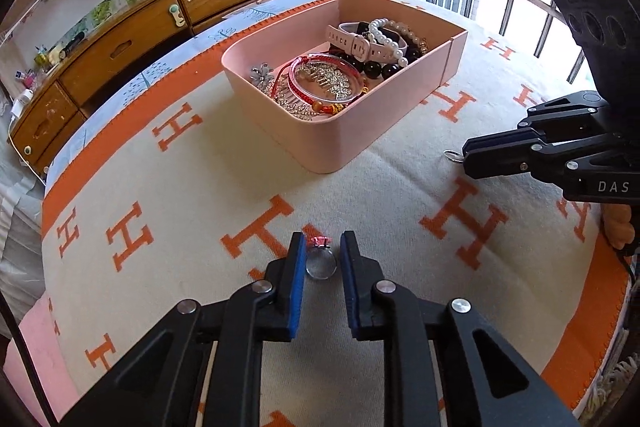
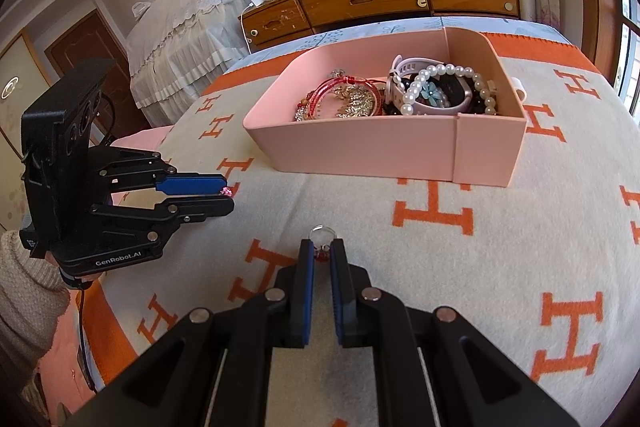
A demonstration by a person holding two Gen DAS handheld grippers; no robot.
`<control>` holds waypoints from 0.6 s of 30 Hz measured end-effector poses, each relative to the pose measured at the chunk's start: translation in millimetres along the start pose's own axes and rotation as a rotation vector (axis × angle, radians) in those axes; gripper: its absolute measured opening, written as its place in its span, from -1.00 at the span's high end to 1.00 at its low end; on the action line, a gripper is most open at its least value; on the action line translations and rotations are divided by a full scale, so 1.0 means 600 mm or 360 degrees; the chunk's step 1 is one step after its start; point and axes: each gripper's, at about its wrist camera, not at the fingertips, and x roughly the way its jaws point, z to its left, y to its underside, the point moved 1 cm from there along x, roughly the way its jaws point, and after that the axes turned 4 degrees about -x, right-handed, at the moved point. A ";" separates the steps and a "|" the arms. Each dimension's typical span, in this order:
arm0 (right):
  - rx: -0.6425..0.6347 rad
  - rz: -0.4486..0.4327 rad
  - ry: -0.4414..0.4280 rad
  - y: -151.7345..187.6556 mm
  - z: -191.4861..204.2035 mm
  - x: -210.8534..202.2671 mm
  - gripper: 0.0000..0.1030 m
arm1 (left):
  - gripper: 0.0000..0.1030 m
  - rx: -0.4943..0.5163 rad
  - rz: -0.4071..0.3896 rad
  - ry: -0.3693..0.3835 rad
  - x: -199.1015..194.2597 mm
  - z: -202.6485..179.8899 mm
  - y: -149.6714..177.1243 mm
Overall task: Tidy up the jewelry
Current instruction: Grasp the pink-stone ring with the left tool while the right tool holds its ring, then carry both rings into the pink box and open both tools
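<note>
Two rings are being handled at once, one per gripper. Nearest, the left gripper is straddling a pink-stoned ring, its jaws apart with a gap showing on either side, probably lining up for a pinch. The right gripper is pinching a red-stoned ring between nearly closed jaws, band poking forward, just over the blanket. Farther off, the pink tray is sitting with bracelets, pearls and a watch already gathered, likely awaiting both rings.
</note>
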 end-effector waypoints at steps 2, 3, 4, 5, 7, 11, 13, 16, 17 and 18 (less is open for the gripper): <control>-0.0003 0.0001 0.0004 0.000 0.000 0.000 0.84 | 0.75 -0.0021 0.0001 0.0004 0.002 0.002 0.000; -0.0003 0.0001 0.0005 0.000 -0.001 -0.001 0.84 | 0.75 -0.0035 -0.0001 0.0002 0.002 0.002 -0.001; -0.0004 0.0002 0.0008 0.000 -0.001 -0.001 0.84 | 0.79 -0.0048 -0.0009 -0.0002 0.002 0.002 -0.001; -0.0005 0.0002 0.0012 0.000 0.000 -0.002 0.85 | 0.89 -0.0060 -0.0014 -0.0007 0.002 0.001 -0.001; -0.0004 0.0001 0.0008 0.000 0.000 -0.003 0.85 | 0.89 -0.0080 -0.0023 -0.0025 0.001 -0.003 -0.001; -0.0029 -0.0032 0.0018 -0.002 0.010 -0.016 0.85 | 0.89 -0.0074 -0.0079 -0.0035 -0.013 -0.018 -0.004; -0.0044 -0.0061 0.0022 -0.005 0.015 -0.025 0.85 | 0.89 -0.0062 -0.0113 -0.0038 -0.026 -0.024 -0.007; -0.0057 -0.0093 0.0024 -0.010 0.022 -0.038 0.85 | 0.89 -0.0067 -0.0153 -0.0057 -0.044 -0.027 -0.013; -0.0059 -0.0104 0.0021 -0.013 0.024 -0.043 0.85 | 0.89 -0.0072 -0.0170 -0.0059 -0.051 -0.029 -0.017; -0.0065 -0.0119 0.0019 -0.018 0.024 -0.049 0.85 | 0.89 -0.0075 -0.0189 -0.0057 -0.059 -0.029 -0.023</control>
